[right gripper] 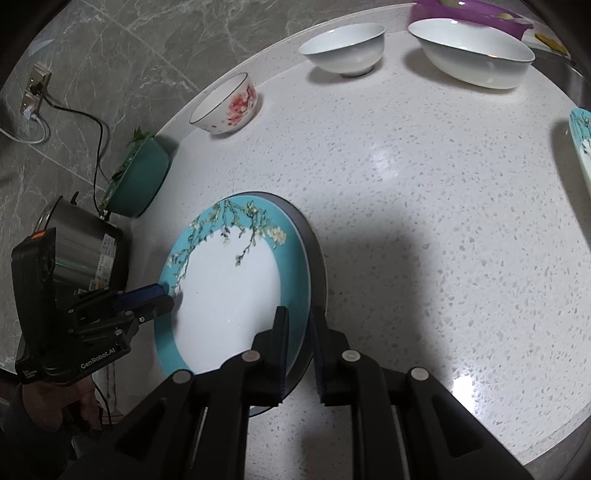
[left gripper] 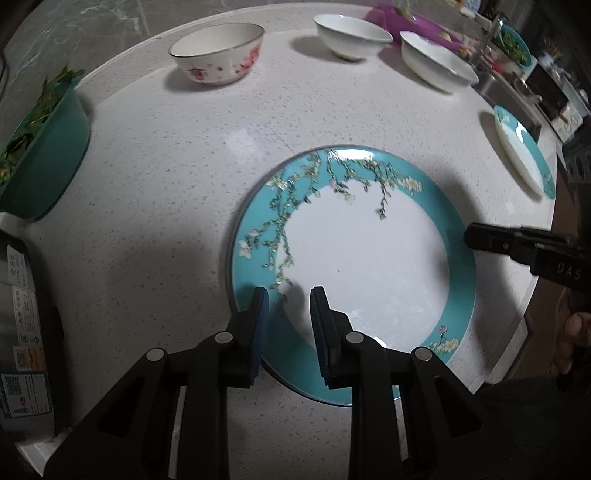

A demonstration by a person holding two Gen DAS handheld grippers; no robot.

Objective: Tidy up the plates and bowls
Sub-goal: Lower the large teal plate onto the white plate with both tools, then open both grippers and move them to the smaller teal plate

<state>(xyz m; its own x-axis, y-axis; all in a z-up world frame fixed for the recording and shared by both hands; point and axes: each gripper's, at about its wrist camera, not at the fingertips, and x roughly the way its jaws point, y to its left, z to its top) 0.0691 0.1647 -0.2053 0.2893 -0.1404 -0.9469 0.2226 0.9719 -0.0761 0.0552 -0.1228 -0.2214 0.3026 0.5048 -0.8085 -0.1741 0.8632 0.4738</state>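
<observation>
A large teal-rimmed plate with a blossom pattern [left gripper: 369, 258] lies on the white speckled counter; it also shows in the right wrist view [right gripper: 229, 280]. My left gripper [left gripper: 288, 295] is open over the plate's near-left rim, and shows in the right wrist view [right gripper: 162, 299]. My right gripper [right gripper: 298, 314] is shut on the plate's right rim and lifts that edge; its fingers [left gripper: 480, 238] show at the plate's right side. A second teal plate [left gripper: 524, 151] lies far right. A floral bowl [left gripper: 218, 51] and two white bowls [left gripper: 351, 35] [left gripper: 436, 62] stand at the back.
A green basin of leafy vegetables [left gripper: 40, 147] stands at the left. A steel pot [right gripper: 85, 247] stands beside it. A purple basin [left gripper: 413, 22] sits behind the white bowls. A sink [left gripper: 517, 99] is at the far right. The counter edge [left gripper: 517, 332] curves near right.
</observation>
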